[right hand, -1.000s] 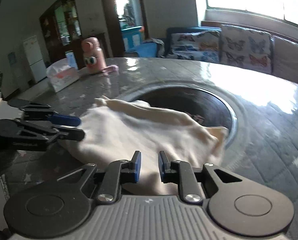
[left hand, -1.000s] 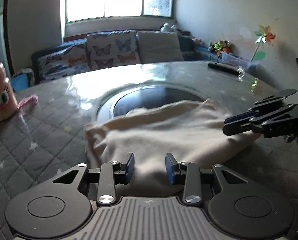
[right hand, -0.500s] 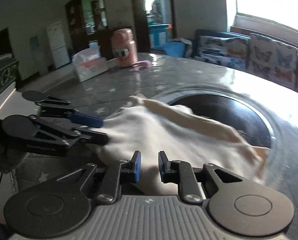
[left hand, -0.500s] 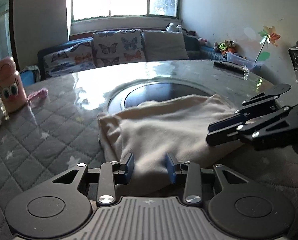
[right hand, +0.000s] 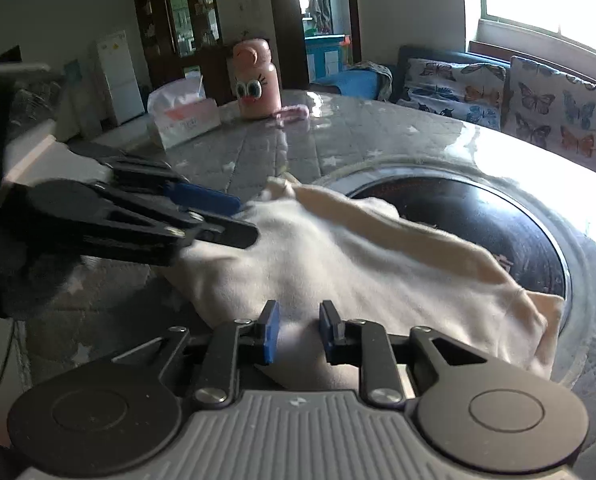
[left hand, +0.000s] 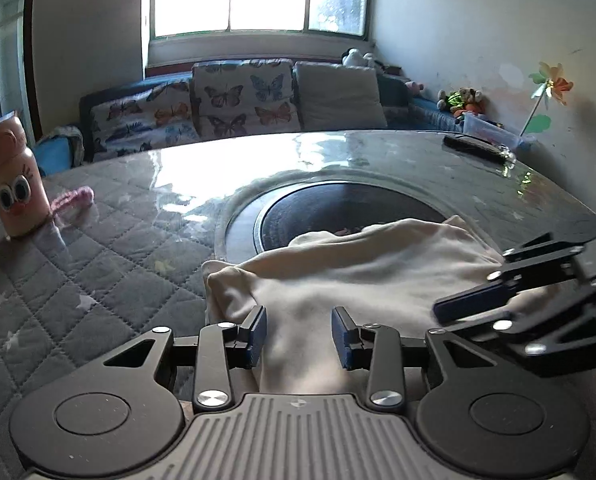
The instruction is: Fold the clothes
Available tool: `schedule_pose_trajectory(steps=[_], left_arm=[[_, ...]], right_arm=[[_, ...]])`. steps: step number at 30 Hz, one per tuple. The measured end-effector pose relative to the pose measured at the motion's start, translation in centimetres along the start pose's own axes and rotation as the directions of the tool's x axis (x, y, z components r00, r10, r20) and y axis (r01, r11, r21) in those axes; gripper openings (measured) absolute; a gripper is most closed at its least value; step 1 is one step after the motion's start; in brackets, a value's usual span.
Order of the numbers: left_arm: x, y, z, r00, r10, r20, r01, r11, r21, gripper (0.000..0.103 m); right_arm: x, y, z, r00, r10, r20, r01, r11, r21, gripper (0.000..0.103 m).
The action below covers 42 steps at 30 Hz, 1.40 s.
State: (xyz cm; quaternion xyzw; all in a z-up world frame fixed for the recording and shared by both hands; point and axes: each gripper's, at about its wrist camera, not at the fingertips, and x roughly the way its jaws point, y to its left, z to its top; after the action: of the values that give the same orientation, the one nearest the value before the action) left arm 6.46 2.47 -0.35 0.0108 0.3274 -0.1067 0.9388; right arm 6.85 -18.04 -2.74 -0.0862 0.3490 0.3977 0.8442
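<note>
A cream garment (left hand: 358, 276) lies bunched on the round table, partly over the dark centre disc; it also shows in the right wrist view (right hand: 358, 264). My left gripper (left hand: 298, 336) is open, its blue pads either side of the garment's near edge. My right gripper (right hand: 295, 332) is open over the garment's other near edge. Each gripper shows in the other's view: the right one (left hand: 510, 300) at the garment's right end, the left one (right hand: 217, 216) at its left end.
A pink bottle with cartoon eyes (left hand: 13, 184) and a pink cloth (left hand: 73, 200) stand at the left; a tissue box (right hand: 181, 116) sits beside them. A dark remote (left hand: 474, 148) lies at the far right. The dark centre disc (left hand: 338, 208) is recessed. A sofa stands behind.
Both grippers have moved closer together along the garment's near edge, and both cameras have turned. The garment is bunched more narrowly. Both grippers stay open.
</note>
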Motion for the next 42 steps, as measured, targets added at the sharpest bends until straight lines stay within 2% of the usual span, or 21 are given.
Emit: schedule_pose_trajectory(steps=[5, 10, 16, 20, 26, 30, 36, 40, 42], left_arm=[[1.7, 0.8, 0.2, 0.999, 0.016, -0.03, -0.016, 1.0, 0.004, 0.038], [1.7, 1.0, 0.1, 0.999, 0.011, -0.03, -0.011, 1.0, 0.011, 0.039], [2.2, 0.0, 1.9, 1.0, -0.001, -0.009, 0.002, 0.999, 0.033, 0.039], [3.5, -0.8, 3.3, 1.0, -0.012, -0.012, 0.012, 0.999, 0.042, 0.039], [6.4, -1.6, 4.6, 0.998, -0.032, -0.046, 0.034, 0.998, 0.043, 0.037], [8.2, -1.8, 4.8, 0.997, -0.014, -0.077, 0.018, 0.999, 0.048, 0.038], [8.3, -1.7, 4.8, 0.997, -0.013, -0.073, 0.016, 0.999, 0.046, 0.039], [8.0, -1.8, 4.9, 0.998, -0.013, -0.065, 0.015, 0.999, 0.039, 0.039], [7.7, -1.7, 5.1, 0.998, -0.015, -0.057, 0.017, 0.999, 0.037, 0.039]], right_arm=[[-0.2, -3.1, 0.3, 0.997, -0.071, 0.003, 0.071, 0.995, 0.066, 0.027], [0.1, -7.1, 0.1, 0.987, -0.158, -0.026, 0.161, 0.973, 0.163, 0.026], [0.8, -7.7, 2.2, 0.99, -0.139, 0.012, 0.135, 0.977, 0.167, 0.026], [2.4, -7.9, 3.2, 0.991, -0.135, 0.002, 0.133, 0.977, 0.165, 0.026], [3.3, -8.0, 3.6, 0.993, -0.121, 0.004, 0.119, 0.976, 0.181, 0.026], [4.4, -7.9, 3.2, 0.989, -0.141, -0.034, 0.145, 0.977, 0.158, 0.024], [3.6, -7.8, 4.4, 0.991, -0.133, 0.009, 0.129, 0.977, 0.167, 0.025], [5.3, -7.5, 4.3, 0.986, -0.16, -0.037, 0.164, 0.976, 0.141, 0.025], [5.2, -7.4, 4.4, 0.985, -0.169, -0.033, 0.172, 0.975, 0.139, 0.025]])
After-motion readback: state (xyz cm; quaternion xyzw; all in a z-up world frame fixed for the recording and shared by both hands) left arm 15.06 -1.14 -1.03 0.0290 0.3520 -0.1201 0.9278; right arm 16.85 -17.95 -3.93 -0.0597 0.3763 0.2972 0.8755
